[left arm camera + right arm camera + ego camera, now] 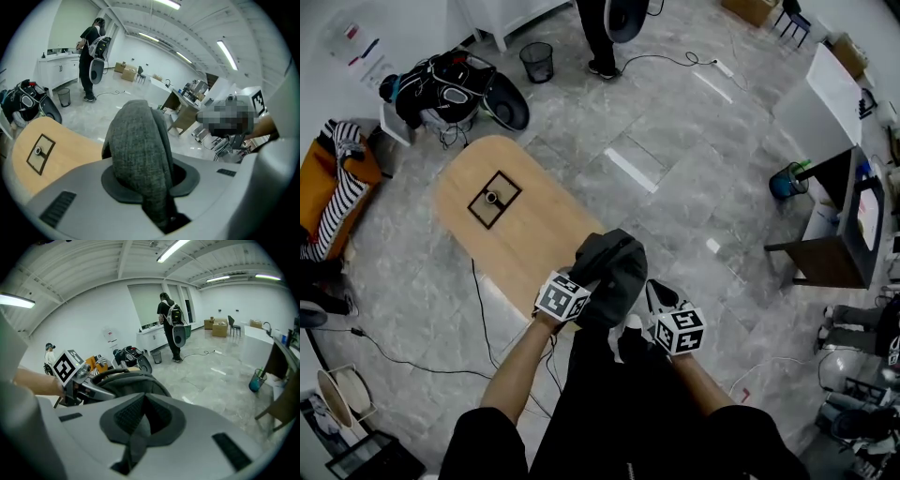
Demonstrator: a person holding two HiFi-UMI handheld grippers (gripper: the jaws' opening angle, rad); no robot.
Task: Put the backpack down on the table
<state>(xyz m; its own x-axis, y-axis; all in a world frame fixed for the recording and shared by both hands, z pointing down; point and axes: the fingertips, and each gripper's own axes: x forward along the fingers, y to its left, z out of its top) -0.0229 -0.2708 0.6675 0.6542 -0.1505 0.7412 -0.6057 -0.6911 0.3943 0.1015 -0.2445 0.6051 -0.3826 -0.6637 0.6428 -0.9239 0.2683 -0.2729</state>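
A dark grey backpack (611,270) hangs between my two grippers over the near end of the oval wooden table (511,234); whether it touches the tabletop I cannot tell. My left gripper (579,286) holds its left side. In the left gripper view a thick fold of the backpack's grey fabric (140,154) is clamped in the left gripper (152,190). My right gripper (652,302) holds the right side. In the right gripper view a thin grey strap (138,430) of the backpack (126,380) runs through the shut right gripper (136,437). The fingertips are hidden by the fabric in the head view.
A black square inset (494,199) sits in the middle of the table. Beyond it lie a pile of bags (441,89) and a waste bin (536,62), and a person (600,37) stands there. A dark desk (834,253) and a teal bucket (786,181) are at the right. Cables cross the floor.
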